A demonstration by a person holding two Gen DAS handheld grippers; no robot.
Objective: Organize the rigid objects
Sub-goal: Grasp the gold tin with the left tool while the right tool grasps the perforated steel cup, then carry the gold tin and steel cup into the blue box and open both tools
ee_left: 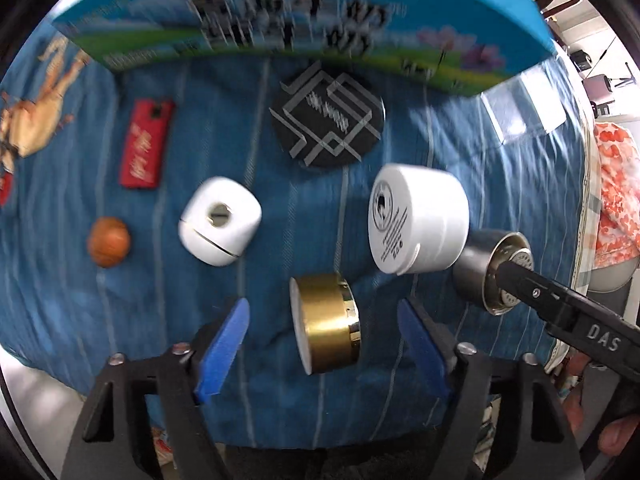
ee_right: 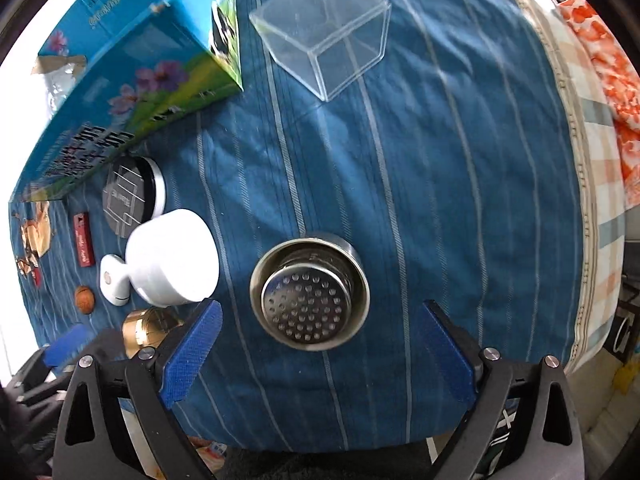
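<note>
Clear plastic box [ee_right: 326,34] empty, steel strainer cup [ee_right: 310,295] nearby.

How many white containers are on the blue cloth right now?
2: a large white tub beside the steel strainer cup, and a smaller rounded white case left of it. Others may hide behind the box.

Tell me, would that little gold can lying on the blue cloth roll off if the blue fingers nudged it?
Probably. The gold can lies on its side, so its round wall could roll across the blue striped cloth. Its shiny metal skin looks stiff and perhaps slippery against the left gripper, whose open jaws stand either side without touching. The soft, wrinkled cloth may slow it.
</note>
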